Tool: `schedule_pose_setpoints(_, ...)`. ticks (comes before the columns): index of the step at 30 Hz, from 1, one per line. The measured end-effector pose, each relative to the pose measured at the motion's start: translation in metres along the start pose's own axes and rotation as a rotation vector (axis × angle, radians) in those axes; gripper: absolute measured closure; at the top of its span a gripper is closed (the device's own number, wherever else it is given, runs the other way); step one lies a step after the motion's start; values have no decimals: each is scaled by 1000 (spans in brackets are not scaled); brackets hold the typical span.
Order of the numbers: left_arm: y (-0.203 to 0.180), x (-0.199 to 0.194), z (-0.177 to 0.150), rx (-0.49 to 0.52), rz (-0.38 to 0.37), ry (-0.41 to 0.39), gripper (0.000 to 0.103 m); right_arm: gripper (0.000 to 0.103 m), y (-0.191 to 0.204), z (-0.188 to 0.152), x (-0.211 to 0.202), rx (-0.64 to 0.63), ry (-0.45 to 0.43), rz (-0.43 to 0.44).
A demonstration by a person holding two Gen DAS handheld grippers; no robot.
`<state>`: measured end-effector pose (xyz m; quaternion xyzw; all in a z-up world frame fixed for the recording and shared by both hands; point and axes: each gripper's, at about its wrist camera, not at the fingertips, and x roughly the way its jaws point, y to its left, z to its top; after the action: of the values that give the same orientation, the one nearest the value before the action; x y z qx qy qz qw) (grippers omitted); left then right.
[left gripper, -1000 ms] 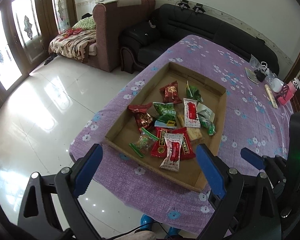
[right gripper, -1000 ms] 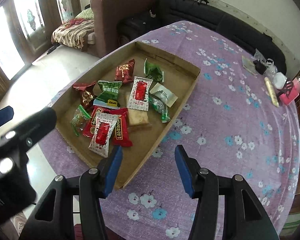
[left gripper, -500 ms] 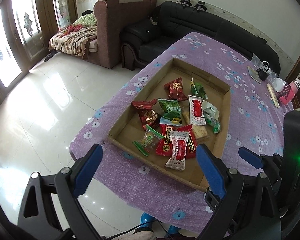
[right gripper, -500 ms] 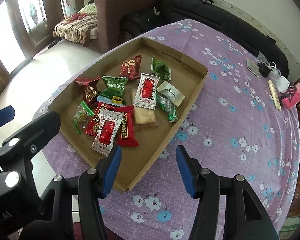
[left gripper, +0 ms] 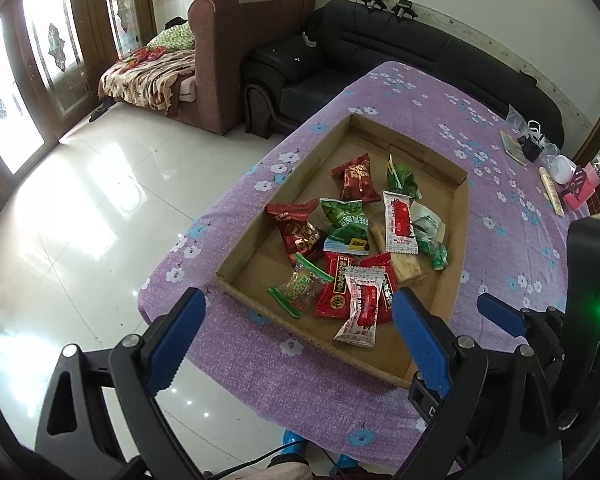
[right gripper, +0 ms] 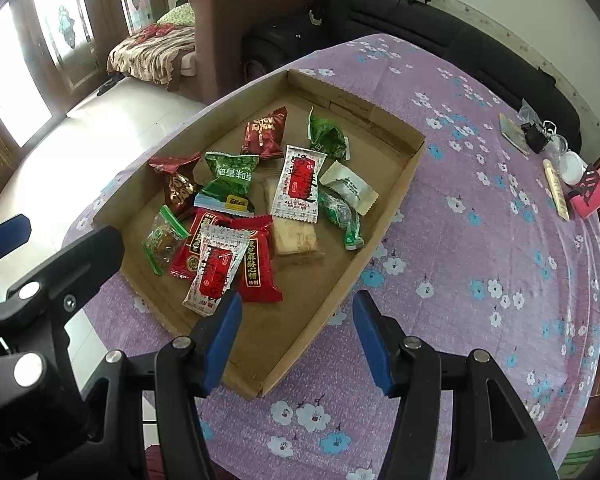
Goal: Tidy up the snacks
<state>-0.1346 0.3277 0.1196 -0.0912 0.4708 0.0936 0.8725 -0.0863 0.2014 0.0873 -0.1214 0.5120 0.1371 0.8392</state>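
A shallow cardboard tray (left gripper: pixel 460 216) (right gripper: pixel 414 150) lies on a purple flowered tablecloth (left gripper: pixel 496 248) (right gripper: pixel 480 240). Several snack packets are heaped in it: red ones (left gripper: pixel 358 176) (right gripper: pixel 264 130), green ones (left gripper: pixel 346 218) (right gripper: pixel 230 178), white-and-red ones (left gripper: pixel 398 220) (right gripper: pixel 300 184). My left gripper (left gripper: pixel 296 334) hovers wide open above the tray's near edge, nothing between its blue pads. My right gripper (right gripper: pixel 296 338) hangs open over the tray's near right corner, holding nothing. The left gripper's body also shows at the left of the right wrist view.
A brown armchair (left gripper: pixel 240 40) and a black sofa (left gripper: pixel 380 56) stand beyond the table. Small items, a pink box (right gripper: pixel 592 192) and a white lid (right gripper: pixel 574 166), sit at the table's far right. Glossy tiled floor (left gripper: pixel 80 220) lies to the left.
Both views have shifted a little, so the tray sits slightly further right and up in each picture. Both grippers stay open and the packets lie unmoved.
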Motion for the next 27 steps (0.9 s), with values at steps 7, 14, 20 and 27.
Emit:
schedule_pose_setpoints(7,5,5,3,-12,21,5,9,44,0,2,3,-1,5,7)
schedule_pose_setpoints(14,5,10,2,-5,22,12,9,44,1,1,7,3,18,12)
schedule_pose_setpoints(20,4,12,1,-1,24,18,9,43,2,1,6,10,15,14)
schedule_pose_setpoints(27,2,14,0,4,23,24,9,43,0,0,8,22,20,10)
